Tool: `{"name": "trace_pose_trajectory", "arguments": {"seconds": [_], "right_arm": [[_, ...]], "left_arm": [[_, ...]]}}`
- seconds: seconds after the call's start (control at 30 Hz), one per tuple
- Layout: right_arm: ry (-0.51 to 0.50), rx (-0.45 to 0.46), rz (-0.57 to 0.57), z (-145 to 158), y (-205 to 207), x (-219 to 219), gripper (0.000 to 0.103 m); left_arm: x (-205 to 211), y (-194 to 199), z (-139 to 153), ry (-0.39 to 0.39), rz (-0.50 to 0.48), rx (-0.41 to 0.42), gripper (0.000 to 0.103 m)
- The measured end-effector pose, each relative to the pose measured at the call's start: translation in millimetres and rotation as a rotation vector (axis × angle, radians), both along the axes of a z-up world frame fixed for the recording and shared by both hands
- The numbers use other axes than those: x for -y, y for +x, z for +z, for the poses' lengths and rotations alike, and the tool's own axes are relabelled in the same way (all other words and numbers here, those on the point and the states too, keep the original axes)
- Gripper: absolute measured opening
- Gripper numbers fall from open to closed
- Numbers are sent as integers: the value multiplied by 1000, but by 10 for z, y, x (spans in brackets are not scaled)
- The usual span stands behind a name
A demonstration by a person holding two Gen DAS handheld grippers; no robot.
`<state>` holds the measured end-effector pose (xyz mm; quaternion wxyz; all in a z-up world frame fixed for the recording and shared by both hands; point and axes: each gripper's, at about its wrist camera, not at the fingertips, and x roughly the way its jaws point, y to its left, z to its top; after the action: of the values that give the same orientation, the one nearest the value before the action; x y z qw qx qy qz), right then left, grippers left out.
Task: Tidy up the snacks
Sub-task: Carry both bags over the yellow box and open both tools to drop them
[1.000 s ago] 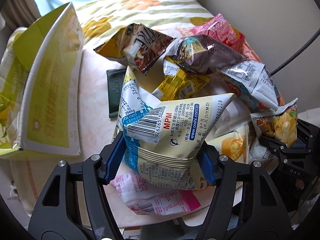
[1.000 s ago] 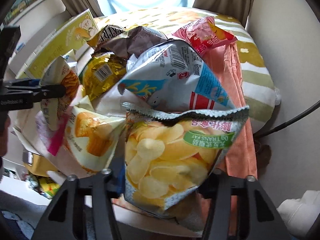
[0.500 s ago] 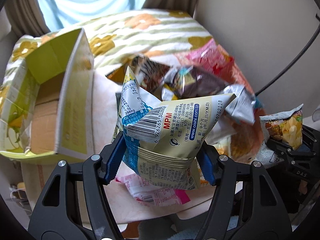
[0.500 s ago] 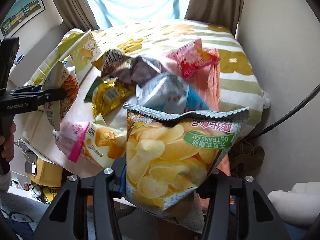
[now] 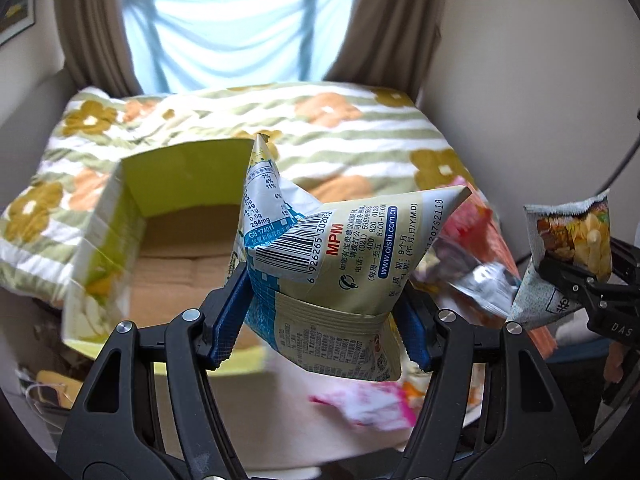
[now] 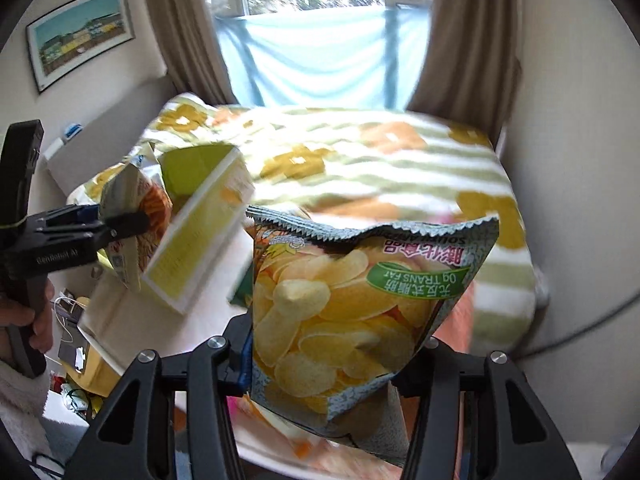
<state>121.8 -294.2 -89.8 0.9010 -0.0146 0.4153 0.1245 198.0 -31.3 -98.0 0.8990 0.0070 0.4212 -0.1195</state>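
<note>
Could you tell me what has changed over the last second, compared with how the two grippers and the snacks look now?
Both grippers rose away from the snack pile. The left gripper carried its cream-and-blue barcode snack bag up beside the open yellow-green cardboard box, whose inside now shows. The right gripper lifted its potato chip bag likewise. Nothing was released; both stay clamped, and the pile remains on the table.

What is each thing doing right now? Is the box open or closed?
left gripper: shut on the barcode snack bag
barcode snack bag: sealed, held up
right gripper: shut on the chip bag
chip bag: sealed, held up
cardboard box: open
</note>
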Motion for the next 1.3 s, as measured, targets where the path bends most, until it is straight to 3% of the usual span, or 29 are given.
{"name": "trace_pose_trajectory", "arguments": {"seconds": [0.27, 0.57, 0.8, 0.9, 0.97, 1.0, 1.03, 1.3], "right_arm": [[53, 31, 69, 147, 515, -1123, 47], [82, -43, 72, -86, 1060, -2091, 47], [51, -125, 11, -304, 1250, -2432, 47], [26, -152, -5, -365, 1307, -2471, 47], [9, -163, -8, -394, 1334, -2468, 47], [1, -165, -8, -403, 1355, -2472, 47], [-6, -166, -7, -415, 1382, -2474, 47], [-16, -198, 42, -495, 1447, -2499, 47]], "left_arm": [[-934, 331, 45, 21, 29, -8, 63], [-1821, 753, -324, 41, 24, -105, 63], [-1897, 926, -682, 93, -75, -185, 64], [-1827, 965, -782, 108, -130, -217, 69], [-1769, 968, -825, 134, -157, -221, 84], [-1744, 958, -845, 161, -160, -214, 99], [-1728, 940, -846, 172, -158, -202, 102], [-1894, 808, -737, 154, -68, -176, 103]]}}
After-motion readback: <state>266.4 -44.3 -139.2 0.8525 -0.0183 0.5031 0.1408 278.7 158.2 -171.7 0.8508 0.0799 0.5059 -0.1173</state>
